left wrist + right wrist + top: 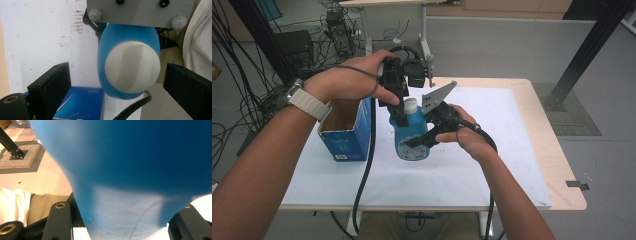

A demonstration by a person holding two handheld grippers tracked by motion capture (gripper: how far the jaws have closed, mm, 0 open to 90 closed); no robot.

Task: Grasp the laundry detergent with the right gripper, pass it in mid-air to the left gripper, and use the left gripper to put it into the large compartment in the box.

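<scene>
A blue bottle (pixel 412 142) with a white cap (pixel 410 105) stands upright on the white mat (pixel 502 165). My right gripper (pixel 419 141) comes in from the right and is shut on the bottle's body; in the right gripper view the bottle (pixel 140 165) fills the space between the jaws of my right gripper (pixel 125 225). My left gripper (pixel 407 115) points down over the cap. In the left gripper view the cap (pixel 132 66) sits between the jaws of my left gripper (pixel 118 87), with a gap on each side, so it is open.
An open blue cardboard box (pixel 347 132) stands just left of the bottle, also seen as the blue box (pixel 80 102) below the left jaw. The wooden table edge (pixel 562 150) runs along the right. Cables and equipment (pixel 312 45) lie on the floor at the back left.
</scene>
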